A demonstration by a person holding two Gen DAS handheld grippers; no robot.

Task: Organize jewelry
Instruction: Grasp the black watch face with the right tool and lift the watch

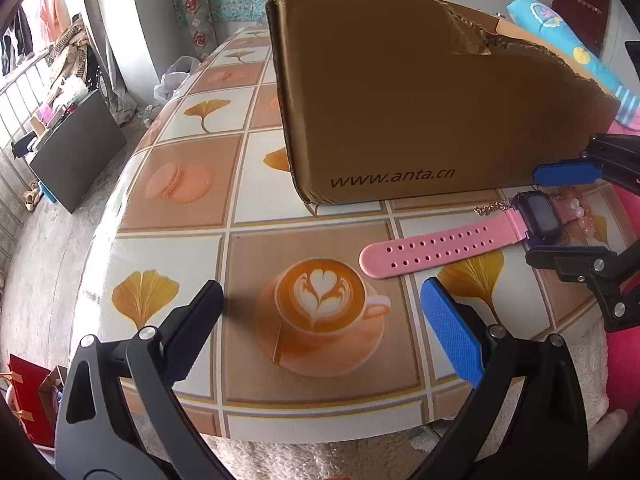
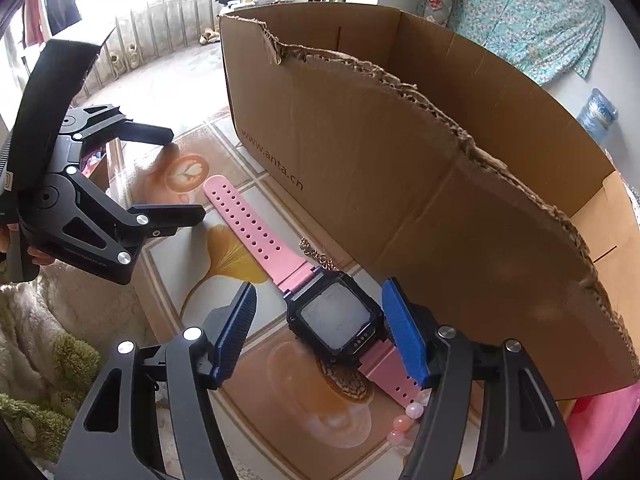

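The pink smartwatch (image 2: 336,316), strap running along the cardboard box (image 2: 400,168), is being straddled by the unclenched right gripper (image 2: 320,332); the left gripper (image 1: 320,312) is being held wide, empty, farther off.

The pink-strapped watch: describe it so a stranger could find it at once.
Start at the torn cardboard box printed www.anta.cn on the patterned tablecloth. Along its printed side lies the watch, flat, between the open pads of the right hand-held gripper. Its square black case and long pink strap with two rows of holes set it apart from the gold chain and pink beads beside it.
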